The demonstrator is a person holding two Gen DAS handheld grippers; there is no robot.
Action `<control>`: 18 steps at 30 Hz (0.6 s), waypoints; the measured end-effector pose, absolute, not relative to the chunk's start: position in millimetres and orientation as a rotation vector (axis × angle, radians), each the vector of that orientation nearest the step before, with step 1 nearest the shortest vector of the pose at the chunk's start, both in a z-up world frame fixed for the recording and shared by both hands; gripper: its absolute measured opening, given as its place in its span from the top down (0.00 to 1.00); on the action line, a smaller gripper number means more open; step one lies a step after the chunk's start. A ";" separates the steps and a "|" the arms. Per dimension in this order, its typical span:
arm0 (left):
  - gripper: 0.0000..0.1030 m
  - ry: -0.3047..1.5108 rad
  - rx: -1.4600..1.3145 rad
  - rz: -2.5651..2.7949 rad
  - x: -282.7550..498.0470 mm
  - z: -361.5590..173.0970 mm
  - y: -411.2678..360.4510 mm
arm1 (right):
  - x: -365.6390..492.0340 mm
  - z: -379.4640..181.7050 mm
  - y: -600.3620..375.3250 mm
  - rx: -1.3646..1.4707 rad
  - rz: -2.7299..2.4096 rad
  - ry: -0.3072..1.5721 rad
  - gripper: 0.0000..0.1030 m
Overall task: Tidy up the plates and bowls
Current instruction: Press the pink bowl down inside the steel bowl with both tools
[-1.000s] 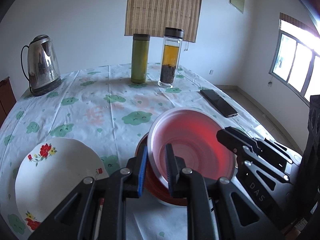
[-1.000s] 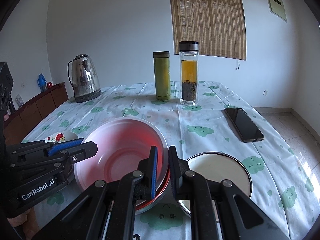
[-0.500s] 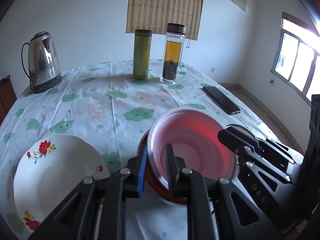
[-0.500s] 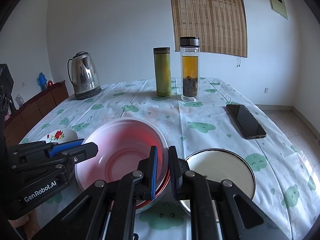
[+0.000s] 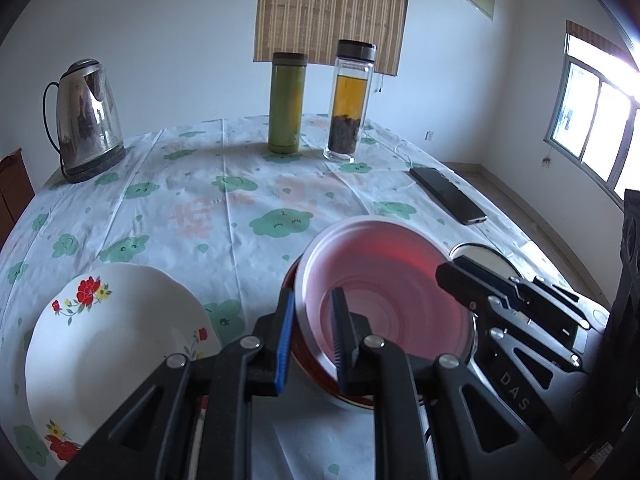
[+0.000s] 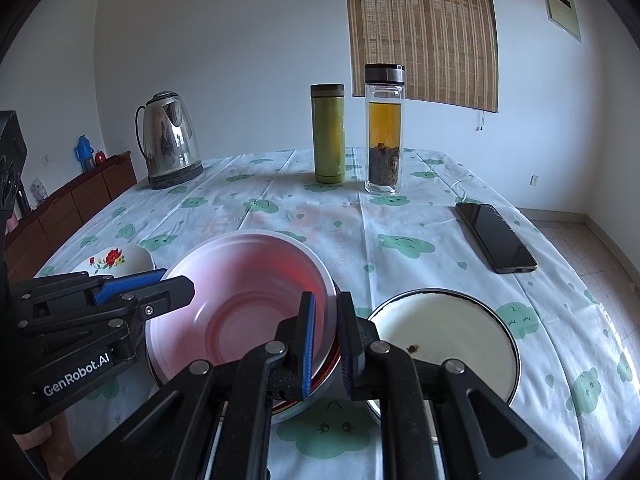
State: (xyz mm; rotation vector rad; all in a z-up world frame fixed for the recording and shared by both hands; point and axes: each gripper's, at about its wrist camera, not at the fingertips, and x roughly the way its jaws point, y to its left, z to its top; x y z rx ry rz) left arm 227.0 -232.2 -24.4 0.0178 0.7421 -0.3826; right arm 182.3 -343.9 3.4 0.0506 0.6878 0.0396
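Note:
A pink bowl (image 5: 384,292) (image 6: 240,300) sits nested in a red bowl (image 5: 308,364) (image 6: 326,376) near the table's front edge. My left gripper (image 5: 312,336) is shut on the pink bowl's left rim, one pad inside and one outside. On the opposite rim my right gripper (image 6: 327,336) is shut the same way. Each gripper shows in the other's view: the right gripper (image 5: 480,292) and the left gripper (image 6: 152,288). A white floral plate (image 5: 112,340) (image 6: 116,260) lies to the left. To the right lies a white enamel plate (image 6: 444,336) (image 5: 484,256).
On the cloud-print tablecloth (image 5: 240,208) stand a steel kettle (image 5: 86,120) at the back left, a green flask (image 5: 288,104) and a glass tea bottle (image 5: 350,104) at the back. A black phone (image 6: 496,236) lies at the right. A wooden sideboard (image 6: 72,208) stands beyond the table's left edge.
Both grippers keep their hold on the pink bowl's rim. Only a slight shift of the views shows; the dishes lie where they were.

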 end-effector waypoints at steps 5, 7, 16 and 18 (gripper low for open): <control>0.85 0.745 0.024 -0.386 227.0 -26.7 -233.1 | 181.9 2.0 -343.0 0.044 0.036 0.692 0.88; 0.85 0.746 0.021 -0.386 226.9 -26.4 -233.3 | 182.3 2.2 -343.0 0.042 0.035 0.692 0.88; 0.85 0.740 0.036 -0.385 225.8 -27.1 -234.1 | 180.5 2.1 -340.6 0.013 0.029 0.689 0.88; 0.85 0.737 0.037 -0.389 225.1 -27.2 -234.3 | 180.0 2.3 -340.0 0.004 0.026 0.687 0.88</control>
